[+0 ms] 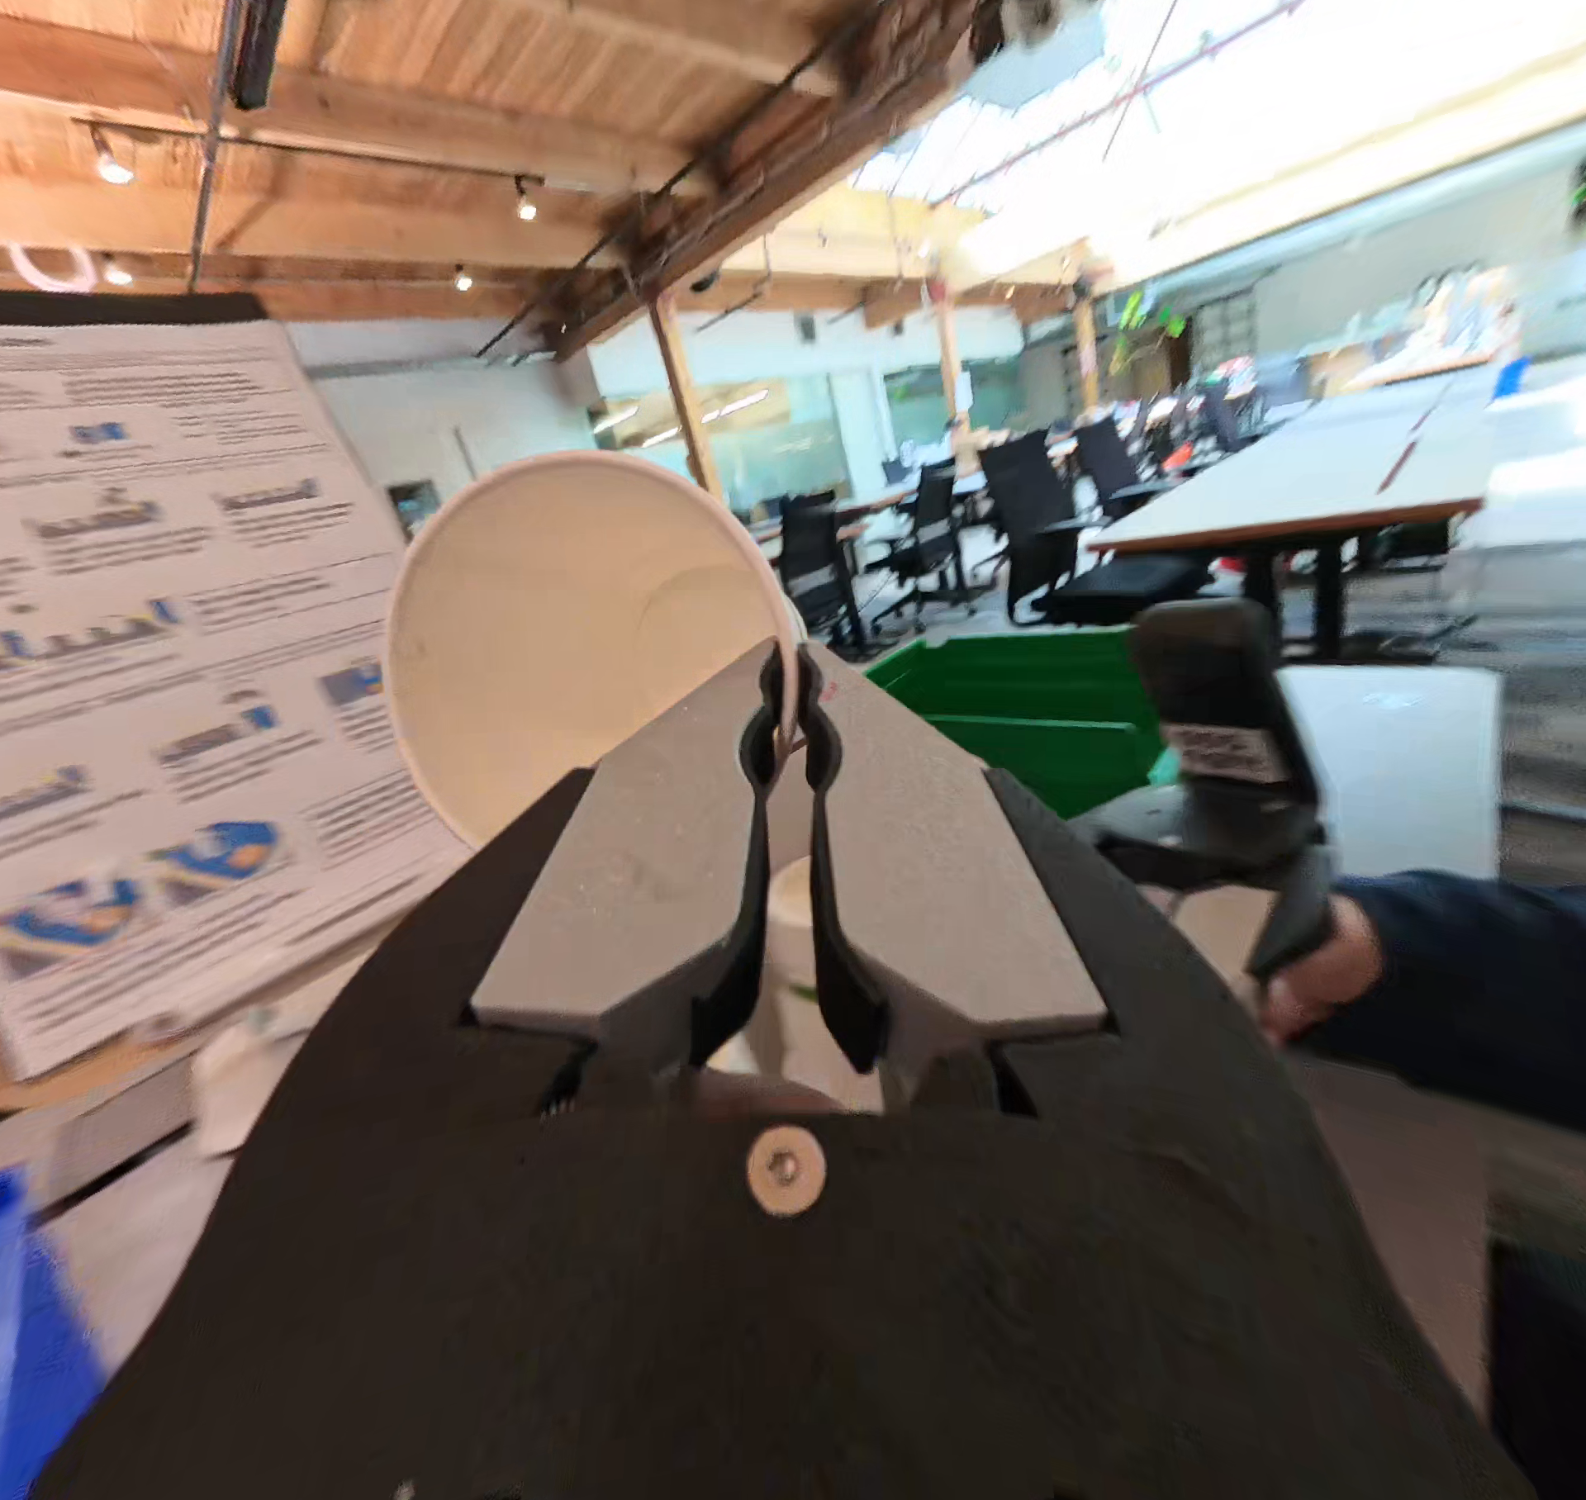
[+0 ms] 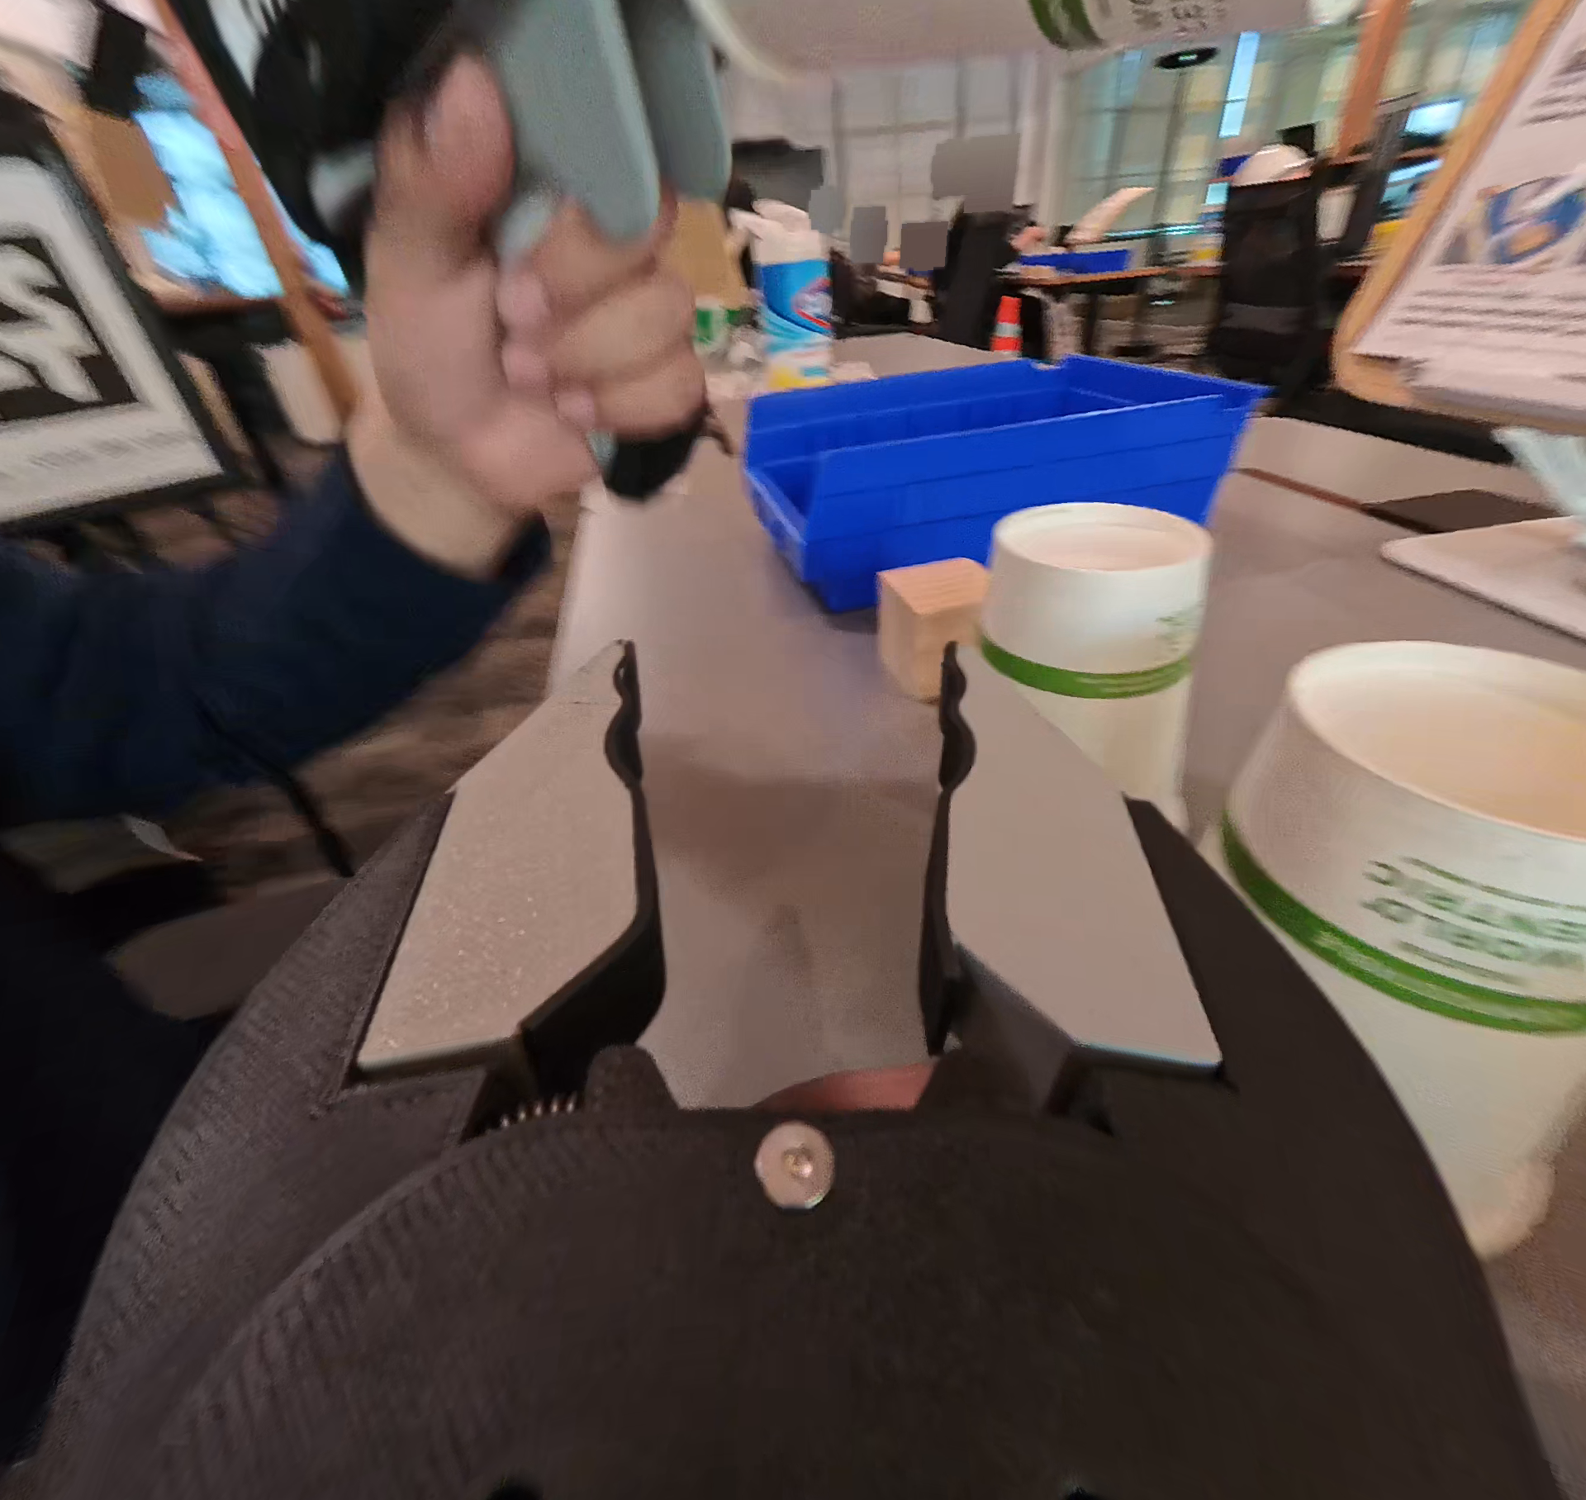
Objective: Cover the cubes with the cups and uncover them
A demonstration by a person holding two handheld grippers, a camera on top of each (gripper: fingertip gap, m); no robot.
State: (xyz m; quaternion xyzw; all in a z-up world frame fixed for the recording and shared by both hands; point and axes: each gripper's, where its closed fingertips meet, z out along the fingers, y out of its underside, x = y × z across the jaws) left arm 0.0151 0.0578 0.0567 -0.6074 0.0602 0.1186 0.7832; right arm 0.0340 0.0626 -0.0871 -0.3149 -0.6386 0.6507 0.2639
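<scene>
Your left tool [image 1: 791,699] pinches only the thin wall of the raised white paper cup [image 1: 566,643]; it may twist loose. Your right tool [image 2: 785,686] gapes empty. The wooden cube [image 2: 923,622] sits uncovered on the grey tabletop [image 2: 729,601] at one o'clock.

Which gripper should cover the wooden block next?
Probably the left gripper: it already pinches a white cup by its wall, lifted in the air. The right gripper is open and empty near the wooden cube.

The white paper cups [image 2: 1090,601] carry green print — blurred. The white poster board [image 1: 172,643] bears small text, illegible. The blue-and-white wipes canister [image 2: 794,300] has a label.
</scene>
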